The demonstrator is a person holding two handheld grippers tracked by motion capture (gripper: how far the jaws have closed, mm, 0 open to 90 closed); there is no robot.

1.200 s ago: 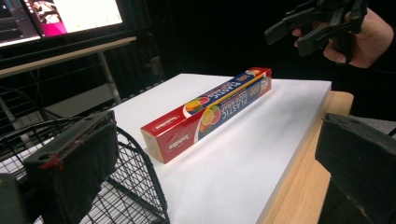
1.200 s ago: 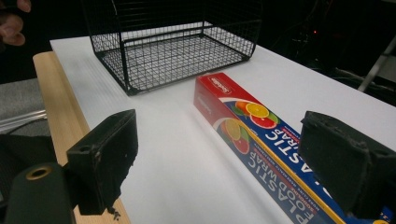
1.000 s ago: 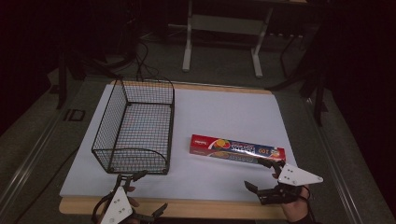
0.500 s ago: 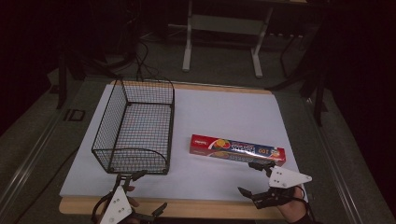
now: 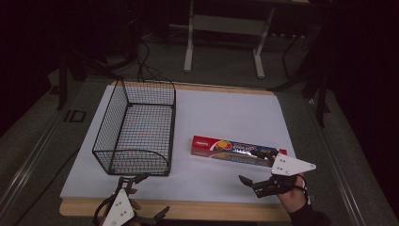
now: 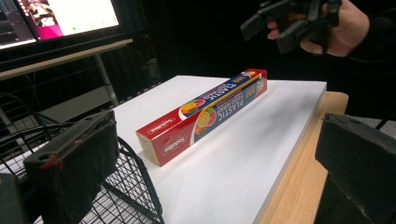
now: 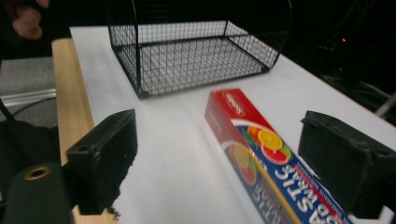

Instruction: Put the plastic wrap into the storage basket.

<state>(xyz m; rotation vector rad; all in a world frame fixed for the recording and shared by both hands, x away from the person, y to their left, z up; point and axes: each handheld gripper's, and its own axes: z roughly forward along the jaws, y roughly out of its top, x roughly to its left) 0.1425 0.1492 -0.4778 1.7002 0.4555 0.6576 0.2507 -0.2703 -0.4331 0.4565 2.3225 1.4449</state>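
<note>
right tool (image 5: 258, 171) | shifted along plastic wrap box (image 5: 235, 151) end | jaws opening, nothing gripped

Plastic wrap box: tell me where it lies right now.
In the high view the plastic wrap box lies flat on the white board, right of the wire basket, its right end beside the right tool.

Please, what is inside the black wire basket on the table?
Nothing can be seen inside the wire basket: only the white table surface shows through its mesh floor. The plastic wrap box lies outside, beside it. The mesh hides nothing.

plastic wrap box (image 7: 261, 154) between open jaws
</note>
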